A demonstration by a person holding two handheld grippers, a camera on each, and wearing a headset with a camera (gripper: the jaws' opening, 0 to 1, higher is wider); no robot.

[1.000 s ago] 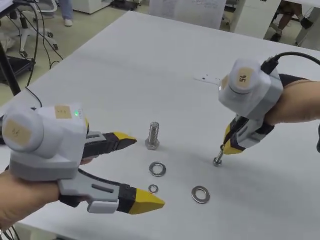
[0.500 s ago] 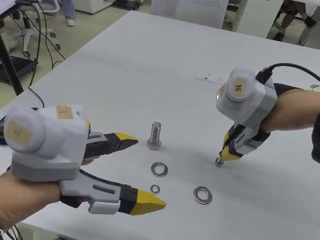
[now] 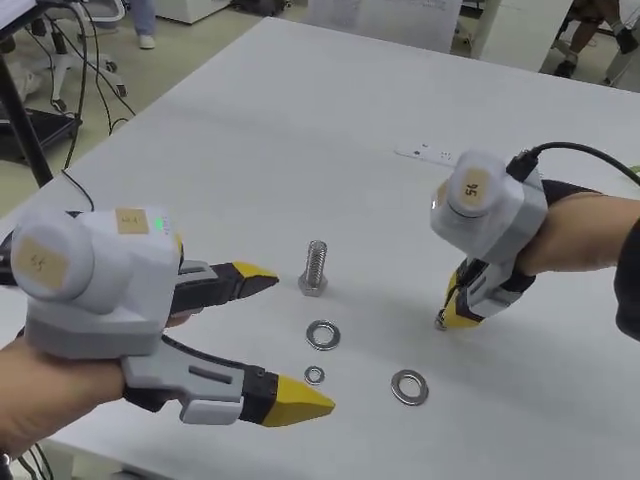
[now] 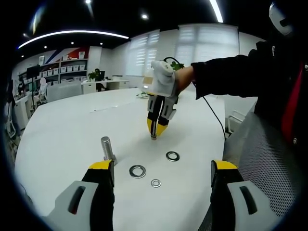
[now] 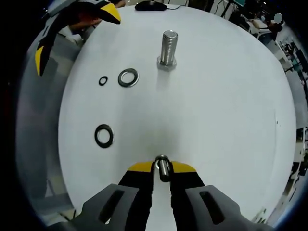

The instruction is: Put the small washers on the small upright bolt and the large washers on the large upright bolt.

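Note:
The large bolt (image 3: 314, 268) stands upright on its head on the white table (image 3: 300, 130). In front of it lie two large washers (image 3: 322, 334) (image 3: 409, 386) and one small washer (image 3: 314, 375). My right gripper (image 3: 452, 317) points down and is shut on the small bolt (image 3: 440, 320), whose head rests on the table. The small bolt (image 5: 162, 167) shows pinched between the yellow tips. My left gripper (image 3: 280, 340) hovers open at the near left, apart from the washers. From the left gripper (image 4: 162, 168) I see the large bolt (image 4: 107, 149), the washers (image 4: 137, 171) and the right gripper (image 4: 156, 129).
A white power strip (image 3: 430, 155) lies on the table beyond the right gripper. The table's near edge runs just below my left gripper. Chairs and cables stand on the floor at the far left. A black cable trails from the right gripper.
My right gripper has sunk lower over the small bolt, hiding more of its stem. The left gripper, large bolt and washers have stayed put; the head camera has shifted slightly.

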